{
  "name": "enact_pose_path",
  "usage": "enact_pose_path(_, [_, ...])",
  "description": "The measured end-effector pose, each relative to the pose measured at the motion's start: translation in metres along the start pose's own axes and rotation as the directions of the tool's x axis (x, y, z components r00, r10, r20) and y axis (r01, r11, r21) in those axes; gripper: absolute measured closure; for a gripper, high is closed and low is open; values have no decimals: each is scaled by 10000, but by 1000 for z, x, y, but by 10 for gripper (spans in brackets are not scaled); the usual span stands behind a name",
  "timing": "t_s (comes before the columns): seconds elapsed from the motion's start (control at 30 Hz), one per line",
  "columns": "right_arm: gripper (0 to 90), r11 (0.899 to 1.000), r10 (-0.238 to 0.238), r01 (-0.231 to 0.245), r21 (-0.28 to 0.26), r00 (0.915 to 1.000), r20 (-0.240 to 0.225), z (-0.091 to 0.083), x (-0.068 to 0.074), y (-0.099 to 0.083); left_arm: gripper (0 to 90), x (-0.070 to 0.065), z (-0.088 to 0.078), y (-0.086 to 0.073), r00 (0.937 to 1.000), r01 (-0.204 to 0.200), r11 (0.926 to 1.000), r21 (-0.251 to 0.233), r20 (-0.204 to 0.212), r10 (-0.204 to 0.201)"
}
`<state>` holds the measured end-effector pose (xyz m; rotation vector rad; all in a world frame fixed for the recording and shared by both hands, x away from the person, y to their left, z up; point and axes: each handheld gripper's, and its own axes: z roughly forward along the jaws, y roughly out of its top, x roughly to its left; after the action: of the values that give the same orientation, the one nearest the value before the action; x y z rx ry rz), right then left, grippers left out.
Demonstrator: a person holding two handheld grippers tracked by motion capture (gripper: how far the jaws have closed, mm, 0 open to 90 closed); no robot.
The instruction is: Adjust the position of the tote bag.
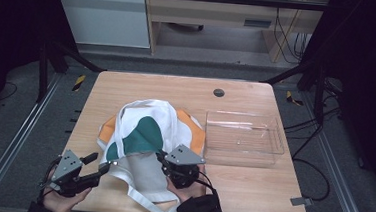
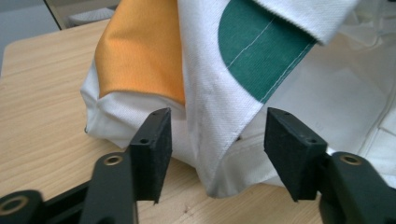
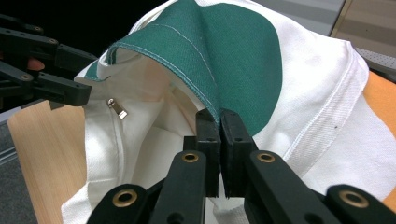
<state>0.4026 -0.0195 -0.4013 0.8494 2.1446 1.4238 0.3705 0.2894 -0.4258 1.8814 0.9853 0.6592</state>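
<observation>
A cloth bag point(image 1: 144, 133) in white, green and orange lies bunched at the middle of the wooden table point(image 1: 255, 191). My right gripper point(image 1: 161, 157) is shut on its green-and-white edge point(image 3: 205, 88) and holds that flap lifted, so the white lining and a metal zip pull point(image 3: 116, 108) show inside. My left gripper point(image 1: 100, 162) stands open at the bag's near left side. In the left gripper view a white folded corner point(image 2: 219, 154) sits between its pads point(image 2: 154, 144) without being pressed. The left gripper point(image 3: 51, 70) is also visible in the right gripper view.
A clear plastic tray point(image 1: 209, 137) stands to the right of the bag. A dark round grommet point(image 1: 219, 92) is set in the table near its far edge. White straps point(image 1: 144, 199) trail off the near edge between the person's hands.
</observation>
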Motion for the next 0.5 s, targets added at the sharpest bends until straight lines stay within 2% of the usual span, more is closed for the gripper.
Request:
enact_pose_path(0.2, [875, 10000, 80, -80, -27, 10000, 6, 0, -1, 1, 340, -4, -3, 6, 9999, -112, 9995, -286, -115, 109])
enact_pose_path(0.5, [875, 9999, 108, -108, -18, 9999, -24, 1, -1, 1, 312, -8, -4, 20, 9997, -239, 9991, -349, -27, 239])
